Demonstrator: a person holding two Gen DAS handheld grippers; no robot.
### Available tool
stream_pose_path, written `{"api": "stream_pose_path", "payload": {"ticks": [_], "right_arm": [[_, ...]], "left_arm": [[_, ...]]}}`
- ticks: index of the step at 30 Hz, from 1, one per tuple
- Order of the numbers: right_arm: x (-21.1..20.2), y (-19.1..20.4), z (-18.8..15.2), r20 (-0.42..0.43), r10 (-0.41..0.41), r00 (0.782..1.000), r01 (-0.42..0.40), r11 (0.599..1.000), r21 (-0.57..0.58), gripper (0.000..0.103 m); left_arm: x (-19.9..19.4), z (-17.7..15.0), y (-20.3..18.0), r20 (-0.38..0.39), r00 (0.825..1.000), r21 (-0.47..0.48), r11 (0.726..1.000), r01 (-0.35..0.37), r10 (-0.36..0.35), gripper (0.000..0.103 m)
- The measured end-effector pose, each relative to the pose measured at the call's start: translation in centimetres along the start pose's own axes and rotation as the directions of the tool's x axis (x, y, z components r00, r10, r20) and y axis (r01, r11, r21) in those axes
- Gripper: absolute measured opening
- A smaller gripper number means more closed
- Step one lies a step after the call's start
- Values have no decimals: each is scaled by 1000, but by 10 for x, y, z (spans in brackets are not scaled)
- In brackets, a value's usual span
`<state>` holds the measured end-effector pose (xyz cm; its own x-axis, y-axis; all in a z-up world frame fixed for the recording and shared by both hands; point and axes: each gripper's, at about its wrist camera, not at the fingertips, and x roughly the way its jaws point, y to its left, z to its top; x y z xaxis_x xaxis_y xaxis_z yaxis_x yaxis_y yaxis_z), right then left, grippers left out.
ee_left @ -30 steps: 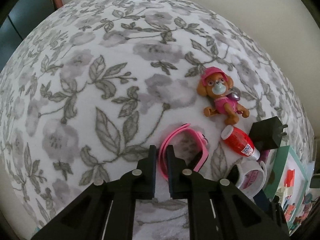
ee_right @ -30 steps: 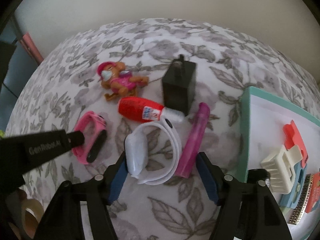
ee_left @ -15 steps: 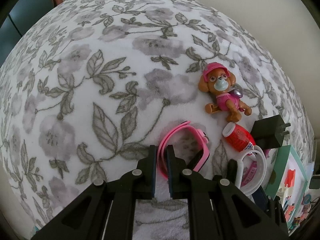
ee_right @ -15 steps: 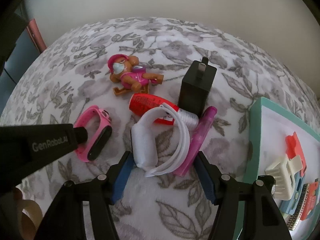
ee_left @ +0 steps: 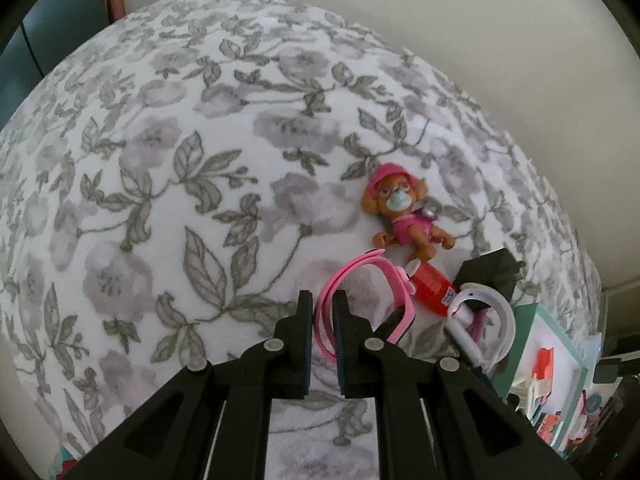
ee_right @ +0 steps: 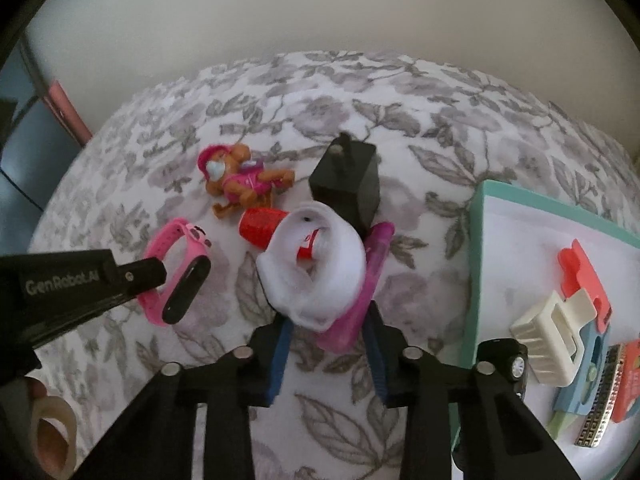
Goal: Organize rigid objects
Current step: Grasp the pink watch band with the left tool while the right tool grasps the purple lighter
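Floral bedspread (ee_left: pixel 168 184) fills both views. Lower frame: left gripper (ee_left: pixel 322 312) pinches the pink band (ee_left: pixel 362 280); right gripper (ee_right: pixel 328 326) clamps the white band (ee_right: pixel 316 268), lifted beside the purple tube (ee_right: pixel 370 268), which may snag. Teal tray (ee_right: pixel 478 240) edge lies right; open room upper left.

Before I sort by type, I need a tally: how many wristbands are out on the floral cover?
2. The pink wristband lies left, its strap between the left gripper fingers. The white wristband sits centre, between the right gripper fingers. Others may be hidden.
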<state>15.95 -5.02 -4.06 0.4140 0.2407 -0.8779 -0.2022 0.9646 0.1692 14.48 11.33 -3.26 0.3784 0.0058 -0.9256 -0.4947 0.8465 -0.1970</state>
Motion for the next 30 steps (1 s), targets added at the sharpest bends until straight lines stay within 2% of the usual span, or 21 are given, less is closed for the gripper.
{"api": "stream_pose_path", "payload": {"ticks": [9, 17, 30], "right_arm": [[-1, -24, 0, -9, 76, 997, -74, 992, 104, 18], [1, -34, -1, -18, 81, 997, -78, 987, 143, 16], [5, -36, -2, -27, 74, 997, -68, 983, 170, 18]], "left_arm": [[-8, -1, -3, 9, 1000, -6, 1000, 25, -25, 10], [-7, 0, -3, 4, 999, -14, 999, 45, -45, 10], [-3, 0, -4, -15, 999, -14, 999, 50, -50, 10]]}}
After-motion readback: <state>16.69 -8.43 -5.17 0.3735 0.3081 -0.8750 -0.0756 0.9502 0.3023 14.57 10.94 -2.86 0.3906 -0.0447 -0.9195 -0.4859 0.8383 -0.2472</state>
